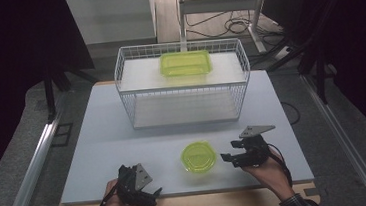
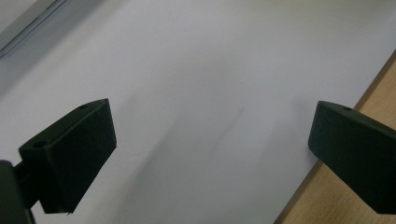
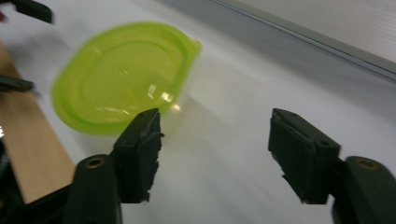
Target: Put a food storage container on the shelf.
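Round lime-green container (image 1: 198,156) sits on the pale table (image 1: 104,140) near your edge, between your two hands and nearer the right one; it looks like a lidded tub with a small tab on its rim. Your right gripper (image 1: 227,157) is just beside it on its right, jaws spread wide and holding nothing, pointing toward its side; in the right gripper view the tub (image 3: 121,79) lies ahead and off to the left of the gap, not centred in it. Your left gripper (image 1: 154,191) rests near the front edge of the table, also spread and empty, with bare tabletop between its jaws. To take the tub cleanly, I would swing the right gripper until the rim sits squarely in the gap, come in low, and close on the rim or wall rather than the slick domed top, since thin plastic will likely flex and slide. The wire basket (image 1: 124,80) behind, with a rectangular green container (image 1: 185,62) inside it, seems the likely destination, so grip firmly enough to lift over its wall.
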`<state>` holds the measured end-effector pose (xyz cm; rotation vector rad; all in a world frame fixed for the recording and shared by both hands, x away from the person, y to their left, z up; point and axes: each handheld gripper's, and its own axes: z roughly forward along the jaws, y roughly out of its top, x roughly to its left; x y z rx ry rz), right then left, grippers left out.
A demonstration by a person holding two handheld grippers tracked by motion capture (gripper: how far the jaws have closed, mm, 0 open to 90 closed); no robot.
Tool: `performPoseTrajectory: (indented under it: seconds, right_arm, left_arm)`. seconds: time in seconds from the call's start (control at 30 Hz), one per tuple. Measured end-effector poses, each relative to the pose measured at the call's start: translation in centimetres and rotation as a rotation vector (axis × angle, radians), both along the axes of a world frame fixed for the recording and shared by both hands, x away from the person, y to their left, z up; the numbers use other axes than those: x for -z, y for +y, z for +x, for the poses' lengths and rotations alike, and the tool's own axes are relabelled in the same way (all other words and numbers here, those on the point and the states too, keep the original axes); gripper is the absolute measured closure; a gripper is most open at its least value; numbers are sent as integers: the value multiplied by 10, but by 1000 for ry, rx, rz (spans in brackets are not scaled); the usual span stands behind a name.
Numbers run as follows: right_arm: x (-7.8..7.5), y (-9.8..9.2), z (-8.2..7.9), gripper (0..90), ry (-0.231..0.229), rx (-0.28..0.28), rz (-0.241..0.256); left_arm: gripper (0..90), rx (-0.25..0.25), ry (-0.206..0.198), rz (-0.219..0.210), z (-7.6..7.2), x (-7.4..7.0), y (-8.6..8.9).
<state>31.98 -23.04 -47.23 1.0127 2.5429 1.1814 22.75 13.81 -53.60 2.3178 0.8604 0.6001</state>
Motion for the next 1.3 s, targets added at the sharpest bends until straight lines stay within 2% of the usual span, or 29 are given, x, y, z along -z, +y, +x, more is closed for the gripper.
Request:
performPoseTrajectory:
  seconds: [0.1,0.13,0.17,0.2,0.23,0.27,0.3,0.4,0.43,0.47,0.5,0.53,0.57,0.67,0.73,0.83,0.9,0.93,0.97,1.0,1.1,1.2,1.23,1.3]
  right_arm:
    - [-1,9,7,420,46,-21,43]
    - [-1,9,7,420,46,-21,43]
    - [-1,13,12,460,83,-22,64]
    - [-1,13,12,460,83,-22,64]
    - [-1,15,18,493,113,-22,86]
    - [-1,15,18,493,113,-22,86]
    - [0,16,23,527,138,-22,101]
    - [2,19,29,543,163,-23,112]
    - [4,22,34,557,188,-26,114]
    - [4,22,34,557,188,-26,114]
    - [7,25,38,572,216,-28,121]
    - [7,25,38,572,216,-28,121]
    - [9,29,41,593,245,-32,127]
    - [11,31,44,617,264,-34,128]
    - [13,32,46,675,302,-34,137]
    - [13,32,48,710,321,-38,141]
    - [14,31,49,761,353,-50,162]
    - [14,31,49,761,353,-50,162]
    - [14,30,50,785,376,-61,181]
    - [14,30,50,785,376,-61,181]
    - [12,30,49,805,433,-92,222]
    - [11,29,49,812,448,-99,236]
    - [11,29,48,816,466,-103,262]
    - [10,29,47,818,466,-103,263]
  left_arm:
    - [8,0,1,3,0,0,0]
    - [8,0,1,3,0,0,0]
    - [8,0,1,4,0,0,0]
    - [8,0,1,4,0,0,0]
    - [8,0,1,5,0,0,0]
    - [8,1,1,5,0,0,0]
    - [8,1,2,6,0,1,0]
    - [8,2,3,7,0,1,0]
    - [8,2,4,7,0,1,0]
    - [8,2,4,7,0,1,0]
    - [8,3,4,8,0,1,0]
    - [8,3,4,7,0,1,0]
    - [8,3,5,8,0,1,0]
    - [8,4,6,9,0,1,0]
    - [8,5,7,11,0,1,0]
    - [8,6,8,11,0,2,0]
    - [8,7,8,12,0,2,-1]
    - [8,7,8,12,0,2,-1]
    - [8,8,8,13,0,2,-1]
    - [9,8,8,13,0,2,-1]
    - [8,8,7,13,0,2,-1]
    - [9,8,7,14,0,2,-1]
    - [9,9,7,15,0,2,-1]
    - [9,10,7,15,0,2,-1]
